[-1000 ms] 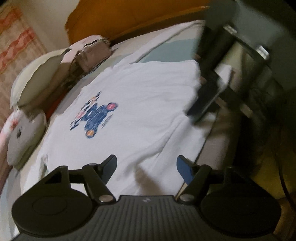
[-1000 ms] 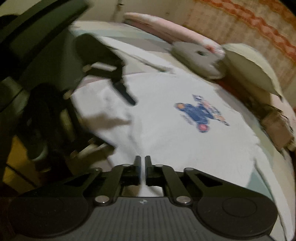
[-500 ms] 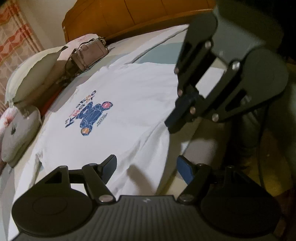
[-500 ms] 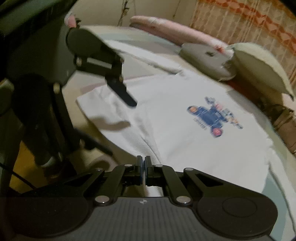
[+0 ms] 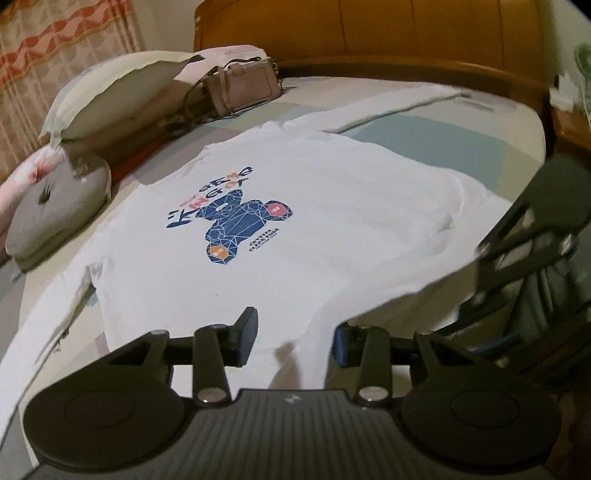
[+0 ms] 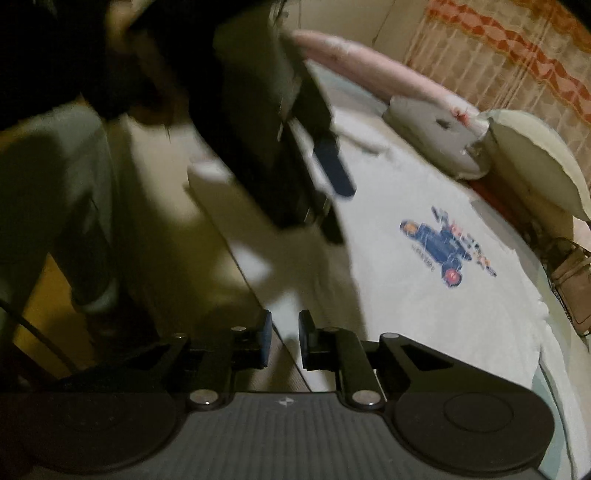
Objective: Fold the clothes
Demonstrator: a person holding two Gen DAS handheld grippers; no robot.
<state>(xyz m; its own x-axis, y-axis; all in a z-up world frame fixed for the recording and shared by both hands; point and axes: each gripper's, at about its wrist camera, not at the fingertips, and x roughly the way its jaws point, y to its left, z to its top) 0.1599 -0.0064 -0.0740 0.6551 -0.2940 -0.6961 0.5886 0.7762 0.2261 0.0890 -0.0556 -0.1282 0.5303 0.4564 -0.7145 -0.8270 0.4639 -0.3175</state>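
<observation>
Shirt lies flat on the bed, print side up, hem toward the near edge, collar toward the far side. One sleeve runs toward the headboard, the other along the left side of the bed in the left wrist view.

My left gripper hangs over the hem at the near edge. Fingers have just been closing, gap now medium. Hem fabric shows in the gap; pads don't press on it.

My right gripper sits at the near edge by the shirt's corner. Fingers have just been opening, gap narrow, nothing pinched. Bare bed edge and shadow show between them.

In the right wrist view the left gripper is blurred, above the shirt's near side.

Pillows and a bag sit along the far edge, off the shirt. Curtain behind them.
</observation>
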